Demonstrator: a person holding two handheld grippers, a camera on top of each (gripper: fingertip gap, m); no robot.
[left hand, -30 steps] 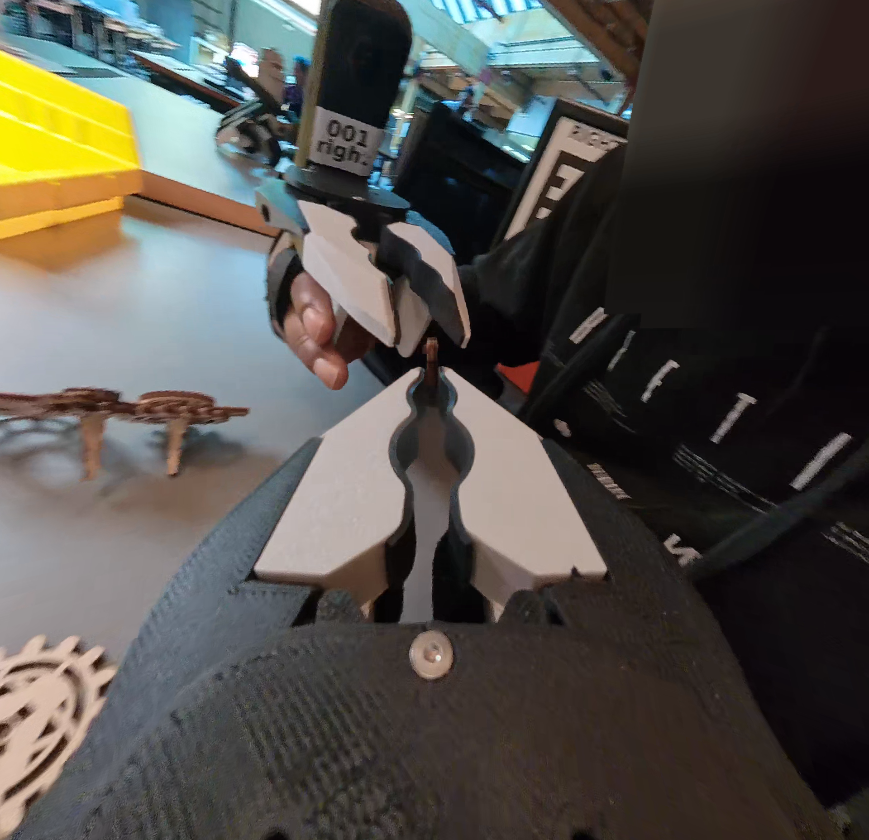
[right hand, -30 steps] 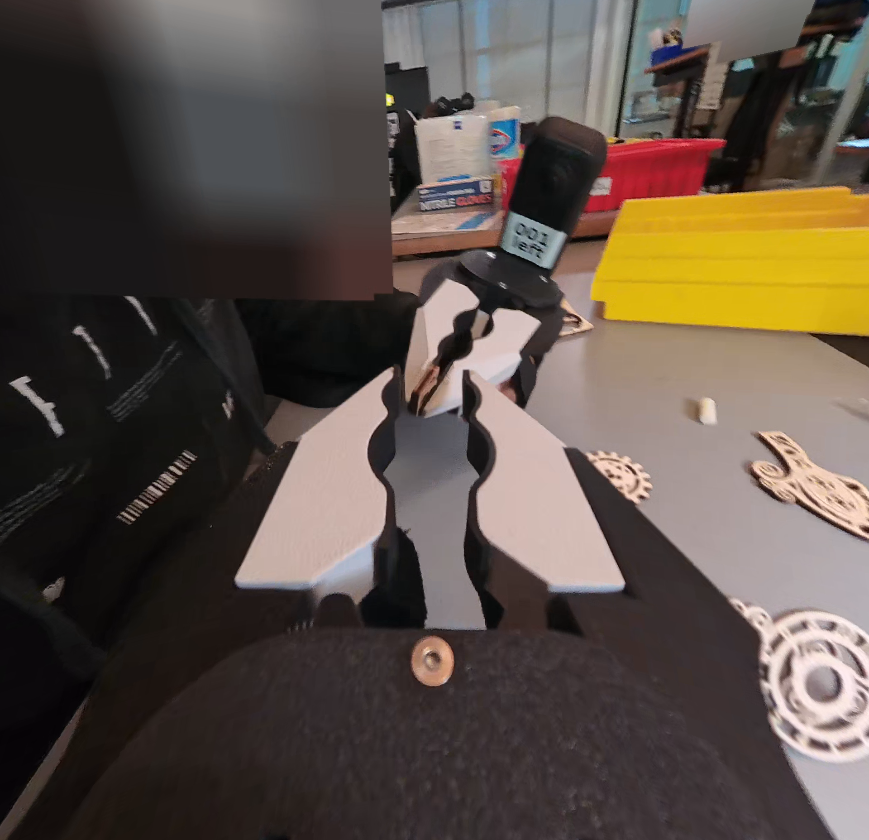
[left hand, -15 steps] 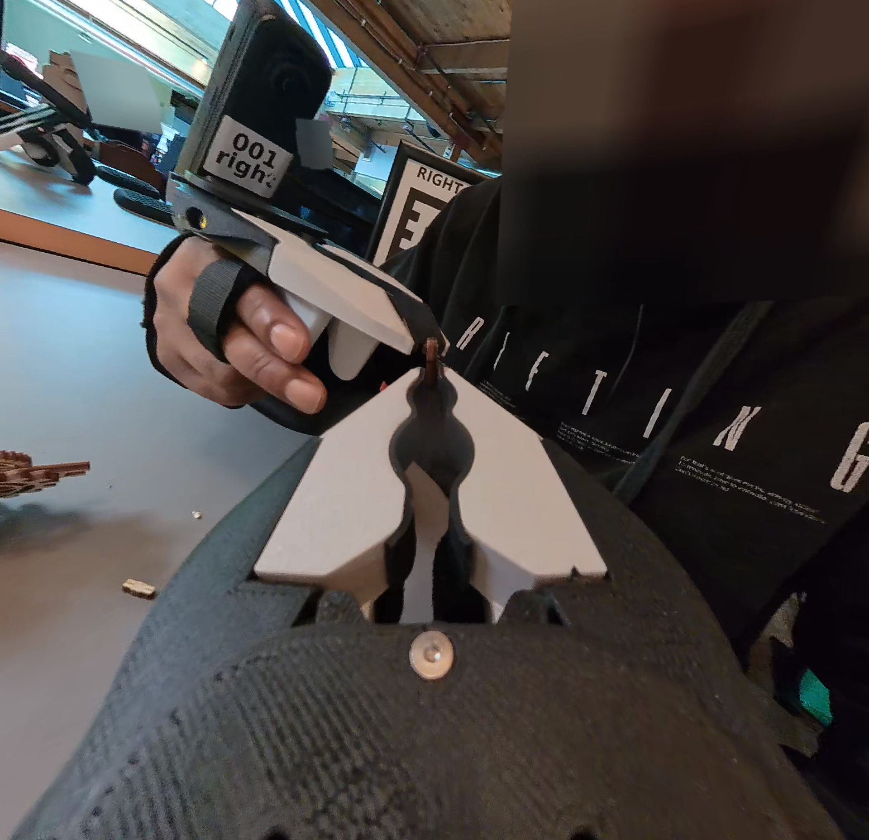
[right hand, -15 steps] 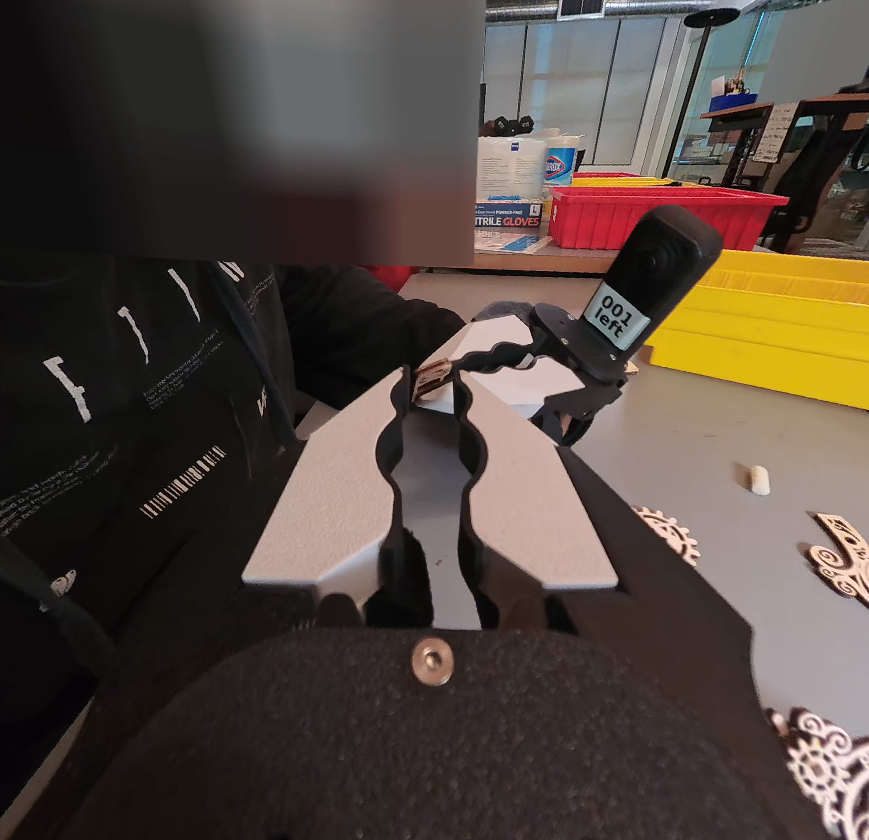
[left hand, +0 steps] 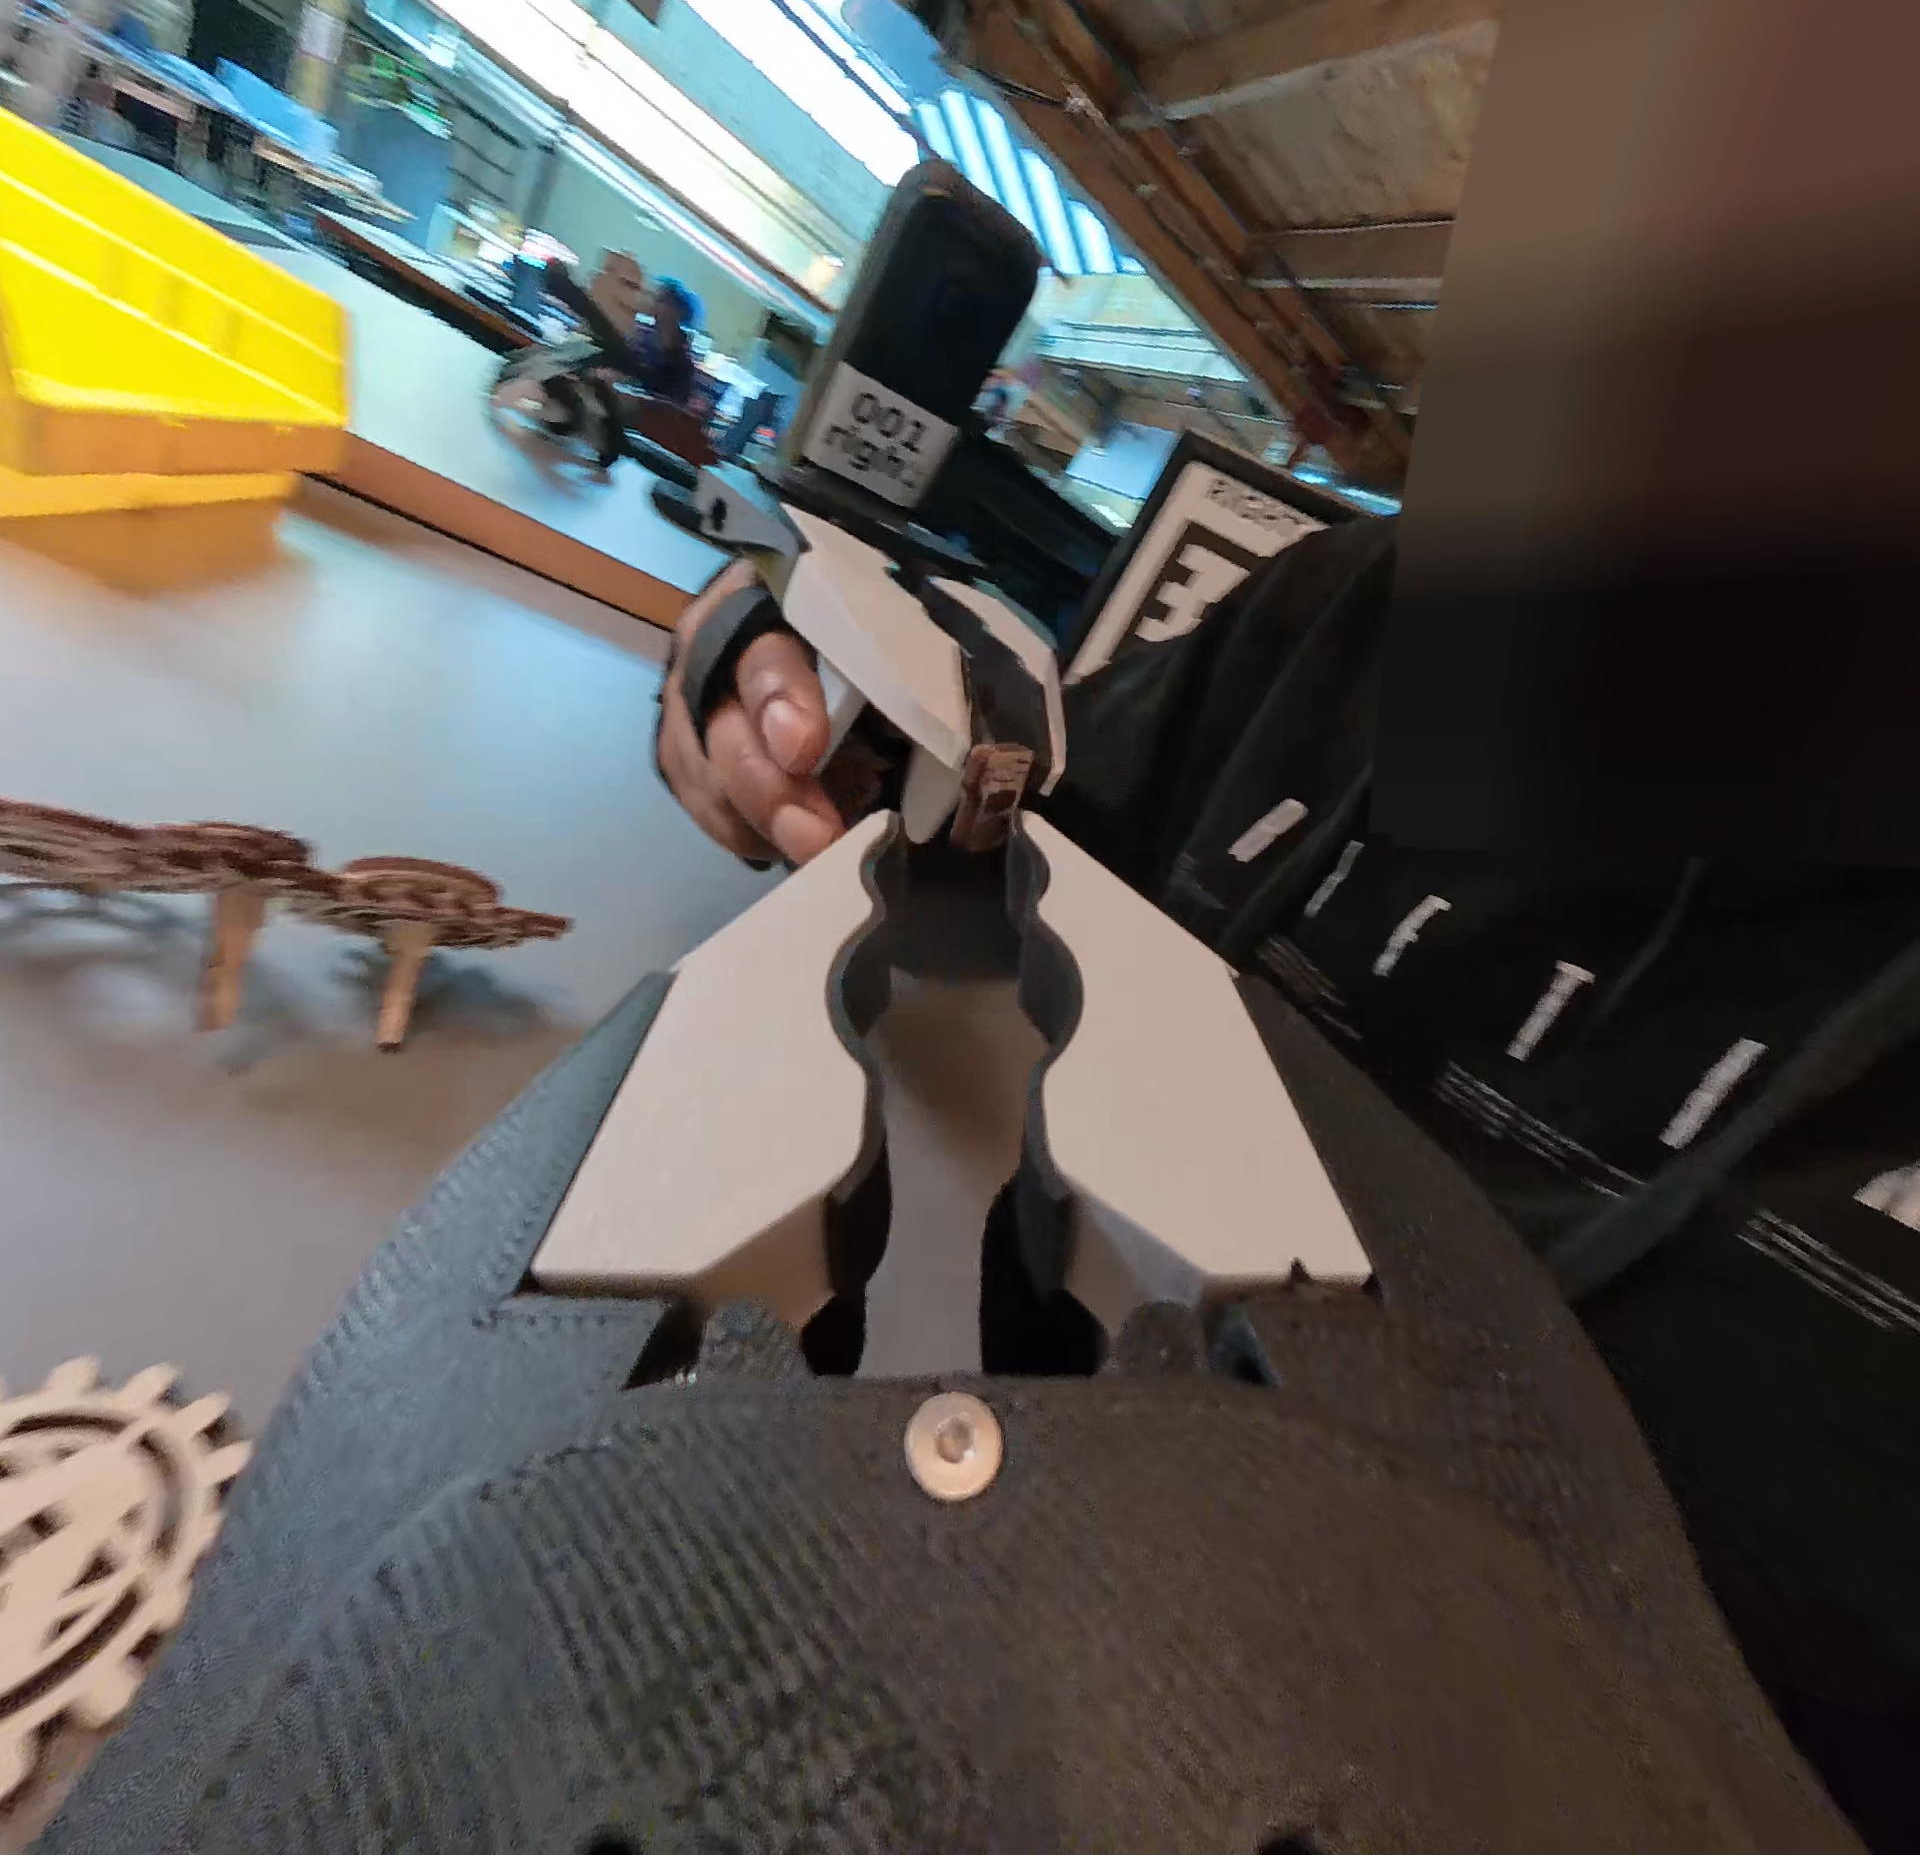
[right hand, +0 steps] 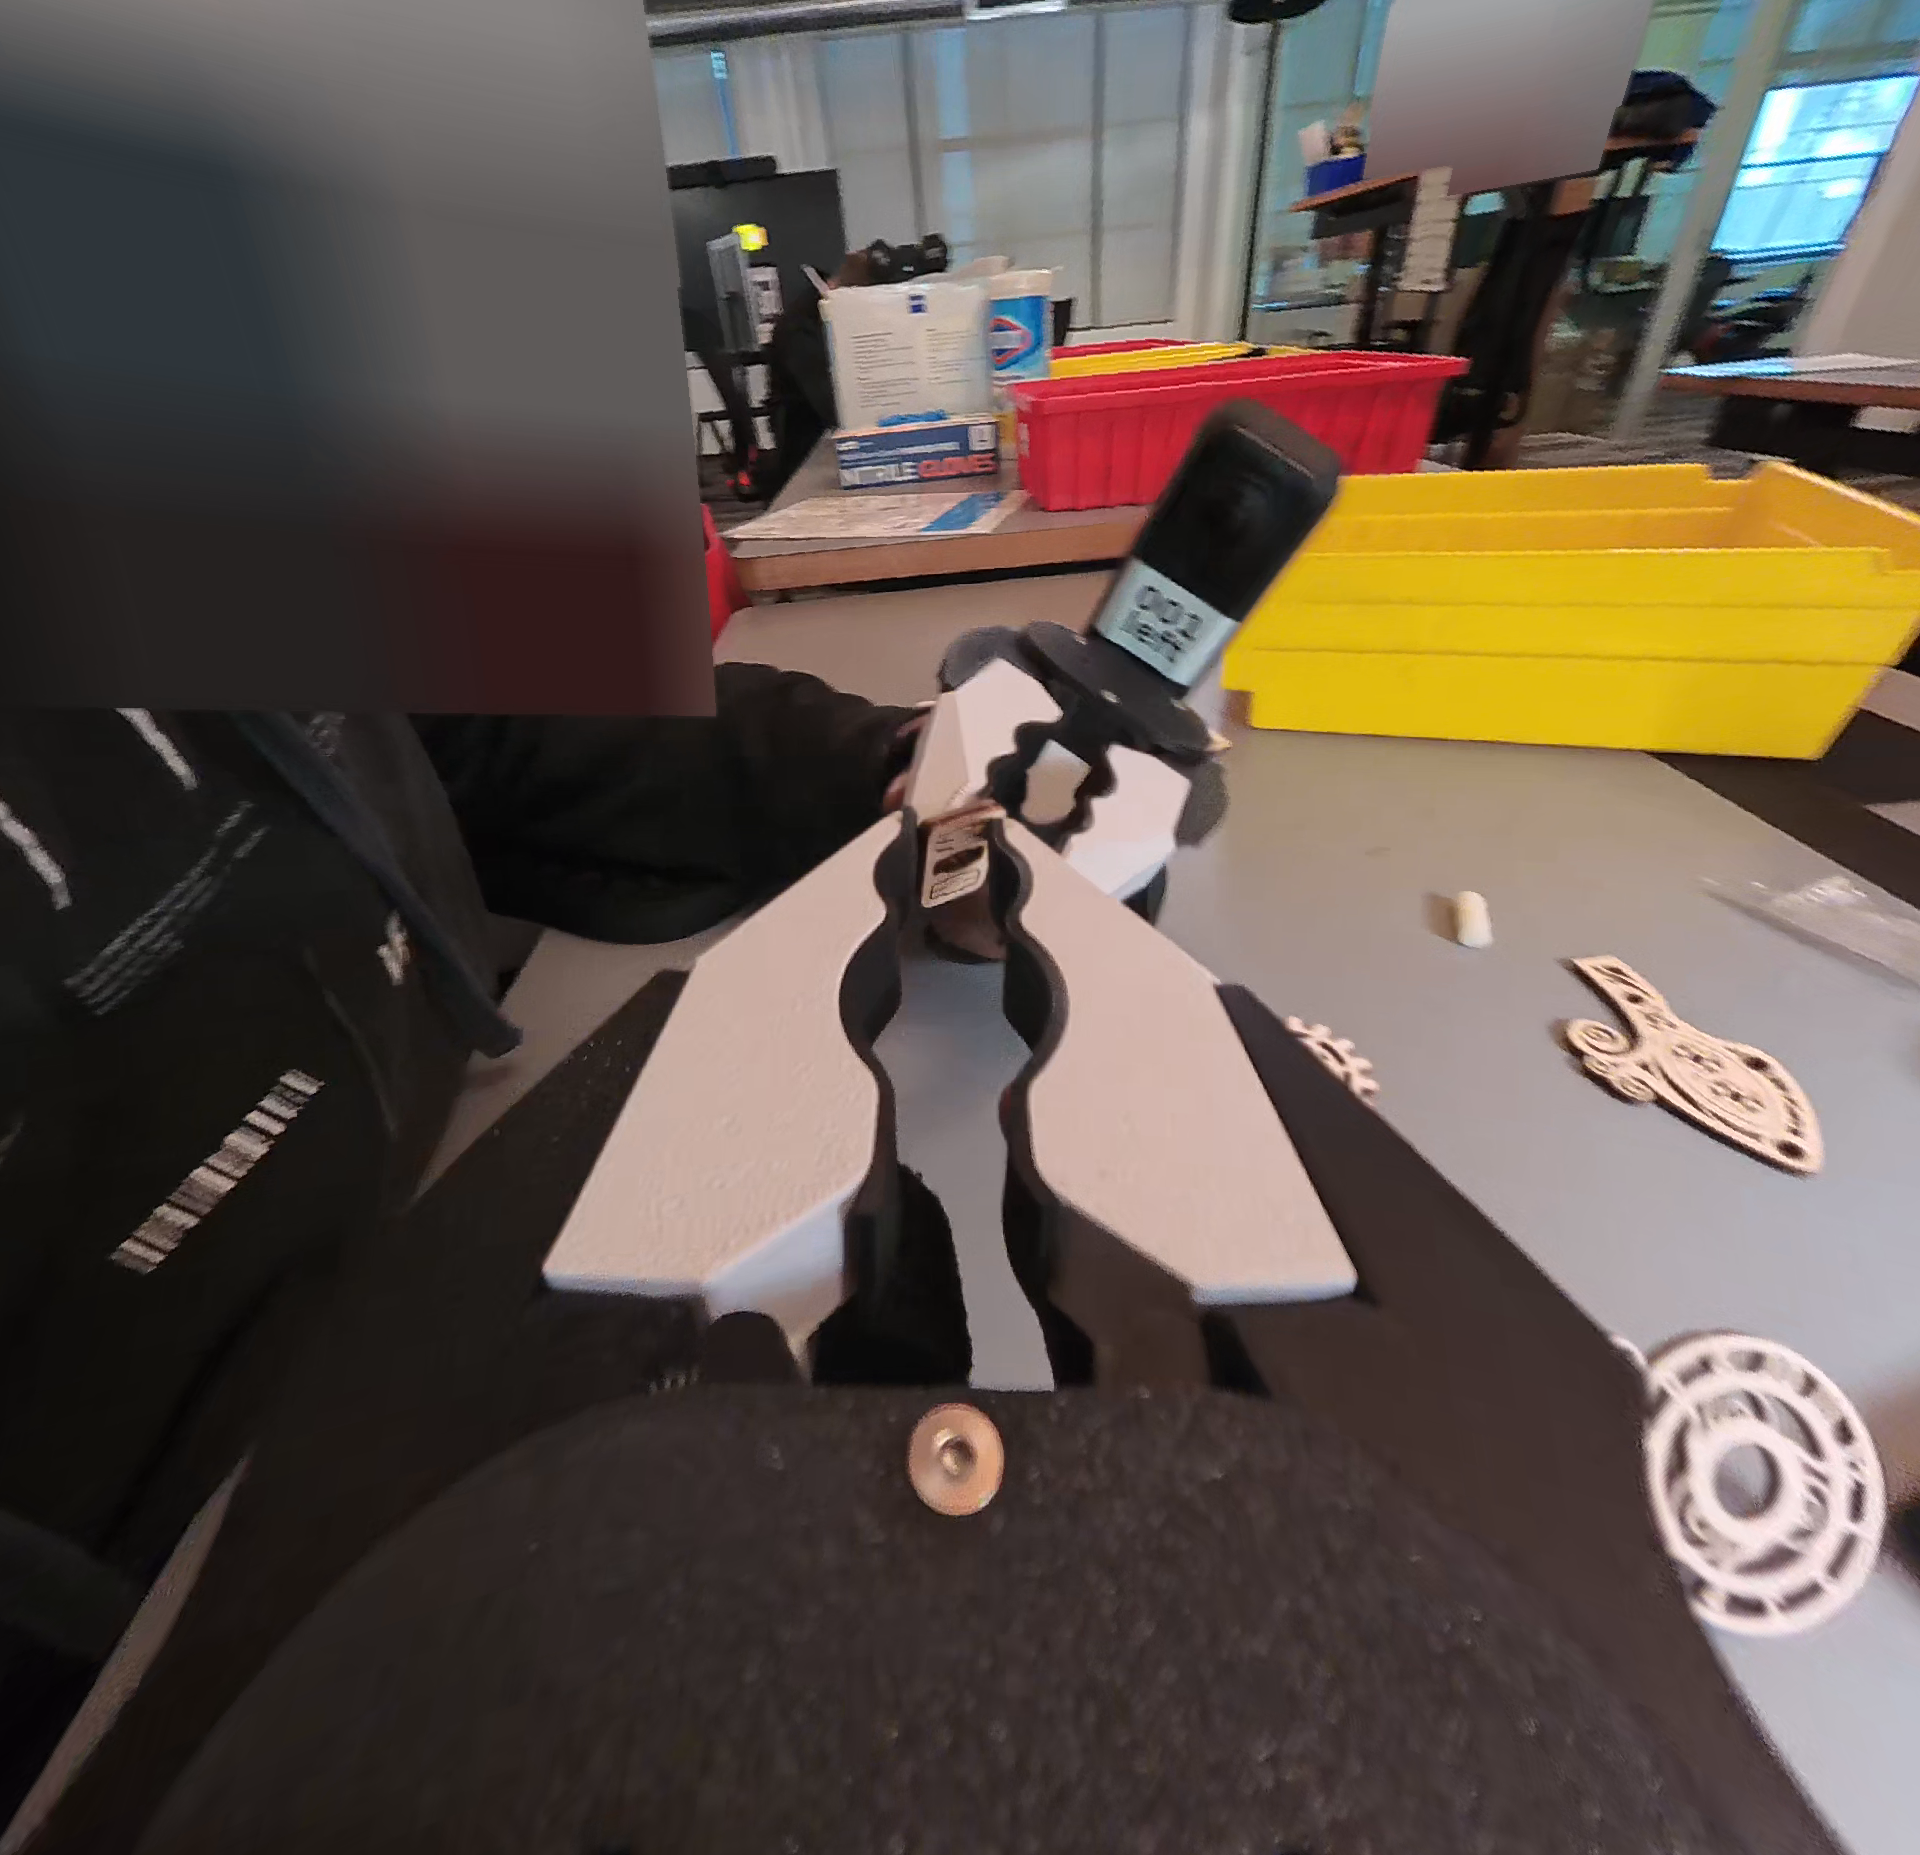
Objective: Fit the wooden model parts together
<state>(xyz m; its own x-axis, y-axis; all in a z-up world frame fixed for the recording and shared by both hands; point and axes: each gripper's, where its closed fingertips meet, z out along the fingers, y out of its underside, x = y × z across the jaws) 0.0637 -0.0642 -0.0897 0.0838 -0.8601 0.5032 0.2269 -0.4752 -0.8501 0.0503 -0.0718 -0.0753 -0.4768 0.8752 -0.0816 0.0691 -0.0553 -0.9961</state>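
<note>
A small flat wooden part (right hand: 951,862) sits between the tips of my right gripper (right hand: 948,841), which is shut on it above the table's near edge. In the left wrist view the same part (left hand: 992,789) shows at the right gripper's (left hand: 977,766) tips. My left gripper (left hand: 954,841) is open and empty, its tips just below the part. In the right wrist view the left gripper (right hand: 982,813) faces mine tip to tip. A partly built wooden model (left hand: 260,875) on peg legs stands on the grey table (left hand: 312,714).
Loose wooden parts lie on the table: a large gear (left hand: 83,1514), a spoked wheel (right hand: 1756,1493), a scrolled plate (right hand: 1694,1067), a small gear (right hand: 1335,1057) and a white peg (right hand: 1470,917). A yellow bin (right hand: 1558,610) stands behind. The person's black top (left hand: 1558,974) is close. My two grippers' fingertips are within a few centimetres of each other. The large gear (left hand: 83,1514) is about equally far from each gripper, around 15 cm.
The left gripper, which was shut on the small part, has opened. The right gripper has closed on the part and now holds it. Both grippers have swung back towards the table.
</note>
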